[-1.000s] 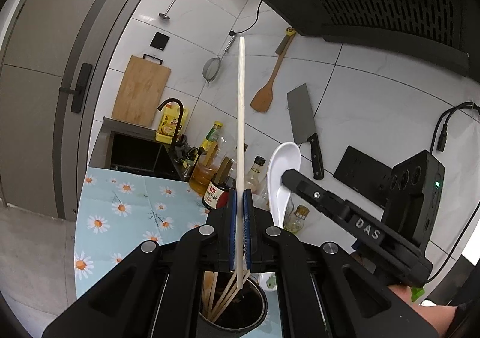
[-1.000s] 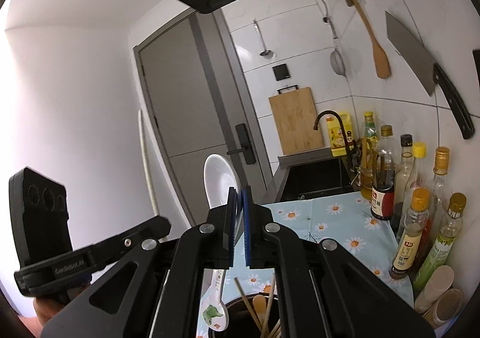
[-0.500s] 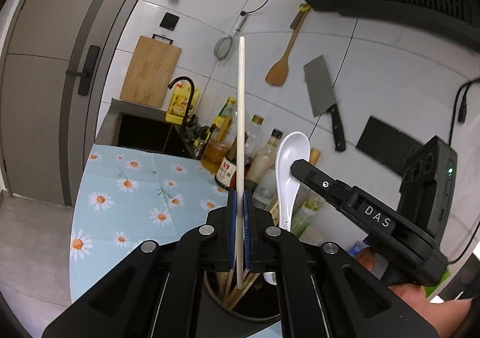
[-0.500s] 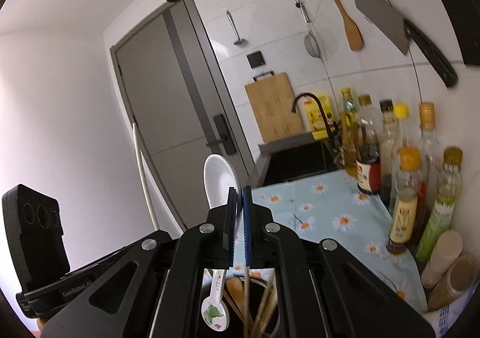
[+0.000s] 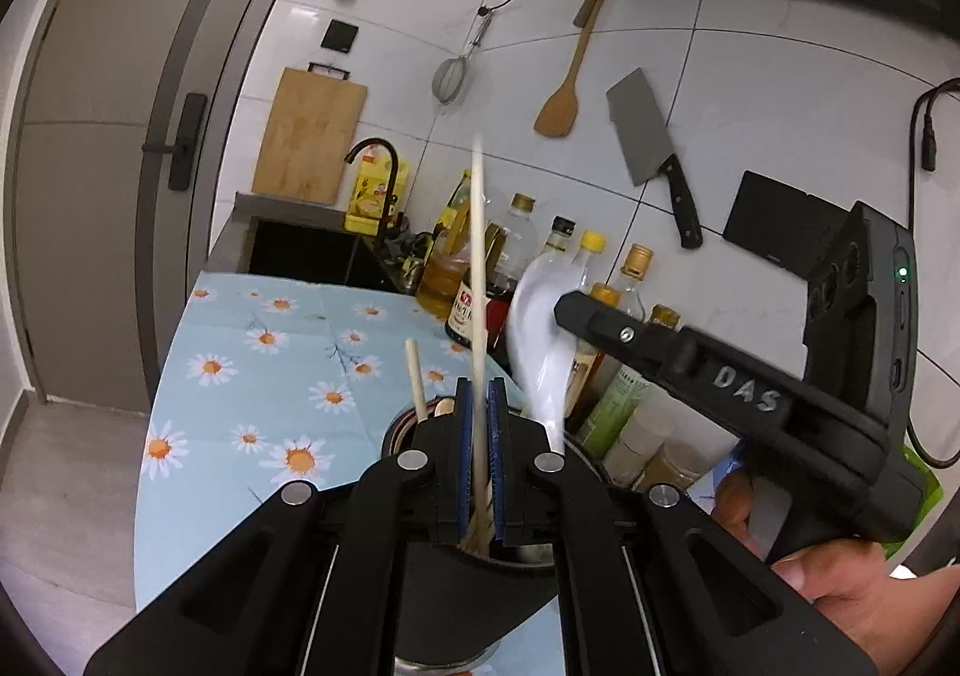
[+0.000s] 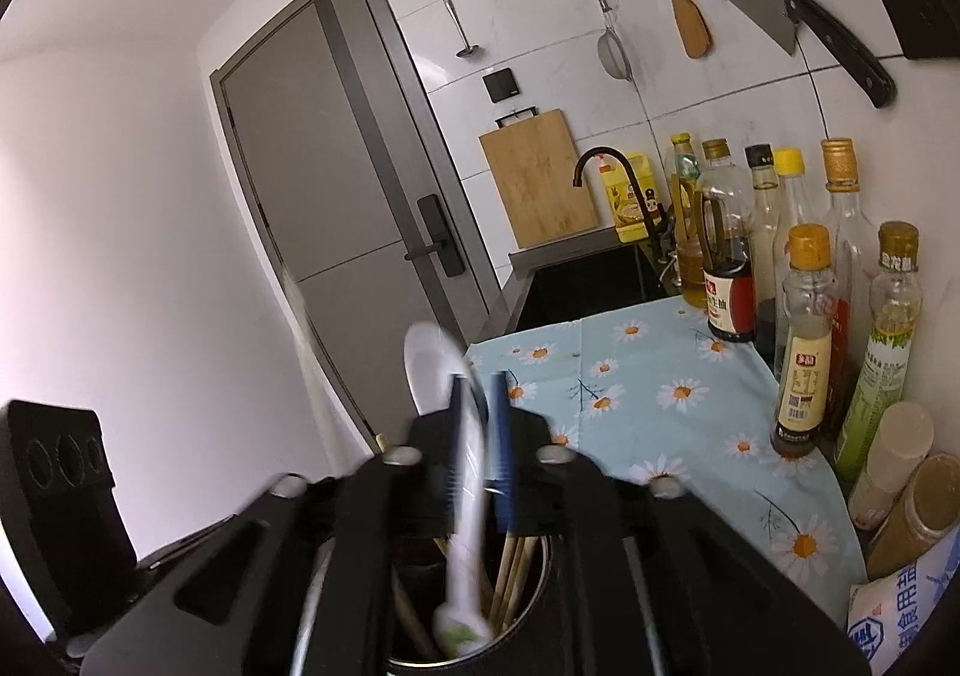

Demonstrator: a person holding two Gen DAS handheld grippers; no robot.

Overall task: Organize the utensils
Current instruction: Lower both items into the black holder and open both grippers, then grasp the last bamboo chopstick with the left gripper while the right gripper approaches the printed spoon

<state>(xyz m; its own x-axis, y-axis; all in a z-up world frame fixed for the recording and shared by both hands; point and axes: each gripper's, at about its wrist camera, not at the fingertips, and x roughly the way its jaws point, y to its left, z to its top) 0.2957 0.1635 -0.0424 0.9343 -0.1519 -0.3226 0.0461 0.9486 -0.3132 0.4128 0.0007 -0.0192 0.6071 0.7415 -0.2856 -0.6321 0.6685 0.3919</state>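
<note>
My left gripper (image 5: 480, 406) has a small gap between its pads around a pale chopstick (image 5: 478, 268), which is blurred and stands with its lower end in the dark utensil holder (image 5: 396, 436) below. My right gripper (image 6: 477, 406) has parted pads around a white ceramic spoon (image 6: 429, 370), blurred, with its handle end down in the holder (image 6: 534, 604) among several wooden chopsticks (image 6: 516, 568). In the left wrist view the right gripper (image 5: 690, 352) and spoon (image 5: 540, 334) show to the right.
Several sauce and oil bottles (image 6: 804, 340) line the right wall on a daisy-print cloth (image 6: 648, 376). A sink with black tap (image 6: 600, 166), cutting board (image 6: 537, 178), hanging cleaver (image 6: 774, 10), spatula and strainer are behind. A grey door (image 6: 336, 232) is at left.
Both grippers have dropped closer over the holder. Their pads have parted slightly, and the chopstick and the spoon are sliding down into the holder, blurred.
</note>
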